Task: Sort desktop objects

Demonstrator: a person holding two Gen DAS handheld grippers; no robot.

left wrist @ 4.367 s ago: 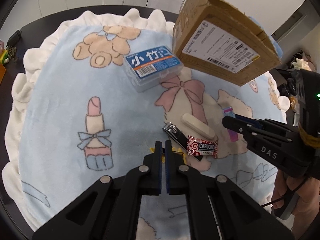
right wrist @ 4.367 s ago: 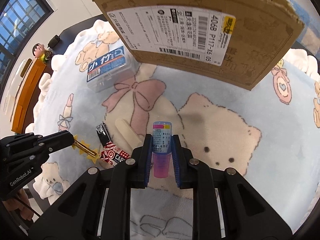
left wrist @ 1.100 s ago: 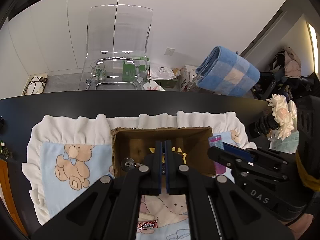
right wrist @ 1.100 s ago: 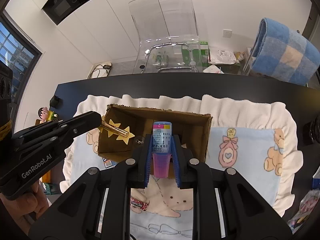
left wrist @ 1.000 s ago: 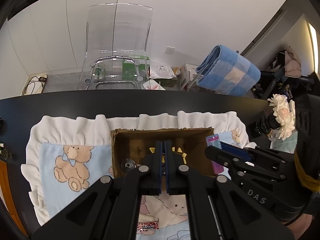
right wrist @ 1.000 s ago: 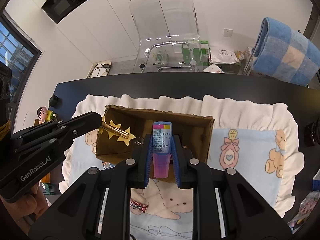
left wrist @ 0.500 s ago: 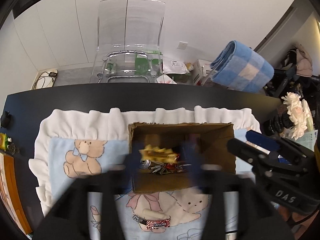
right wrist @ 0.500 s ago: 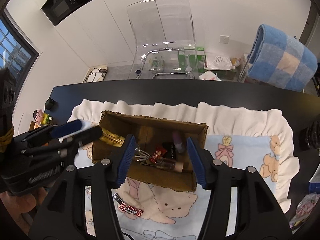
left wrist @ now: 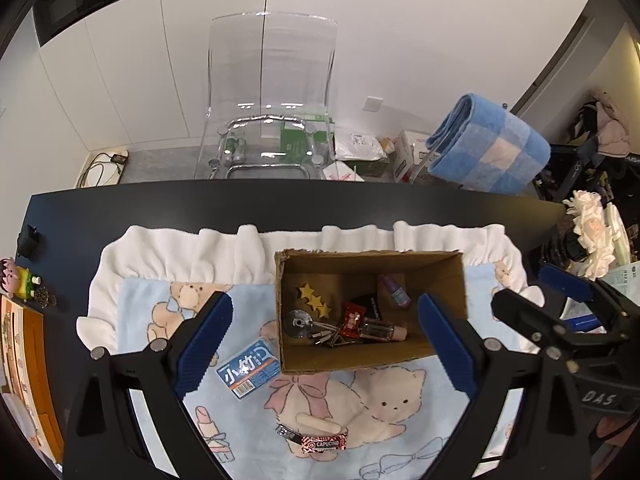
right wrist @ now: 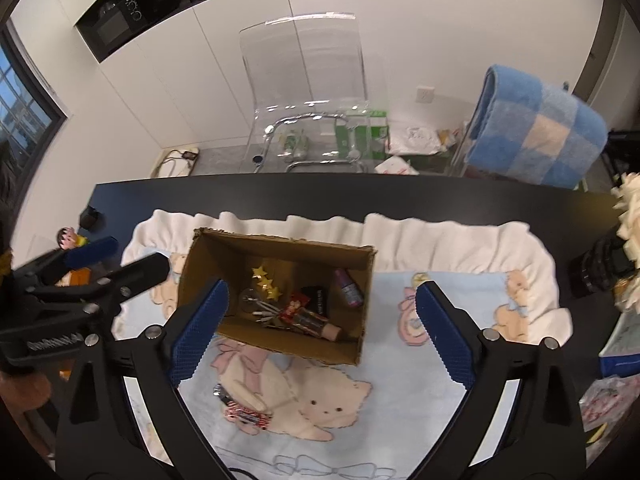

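An open cardboard box (left wrist: 440, 280) (right wrist: 208, 256) stands on a blue cartoon blanket (left wrist: 400, 432) (right wrist: 400, 412). Inside lie a gold star clip (left wrist: 314, 300) (right wrist: 266, 282), a small pink bottle (left wrist: 396, 290) (right wrist: 348, 286), a red candy (left wrist: 352, 320) and metal bits. My left gripper (left wrist: 326, 344) hangs open high above the box, empty. My right gripper (right wrist: 322, 330) is also open and empty above it. On the blanket lie a blue-labelled clear case (left wrist: 248, 370), a white eraser (left wrist: 320, 423), nail clippers (left wrist: 290, 434) and a Capucino candy (left wrist: 324, 443) (right wrist: 248, 416).
The blanket covers a black table (left wrist: 280, 208). A clear chair (left wrist: 268, 100) and a blue checked towel (left wrist: 488, 148) stand beyond it. White flowers (left wrist: 592, 236) and a lens sit at the right edge, small figurines (left wrist: 20, 276) at the left.
Both grippers rose from the blanket to above the box, then opened. The star clip and the pink bottle dropped into the box.
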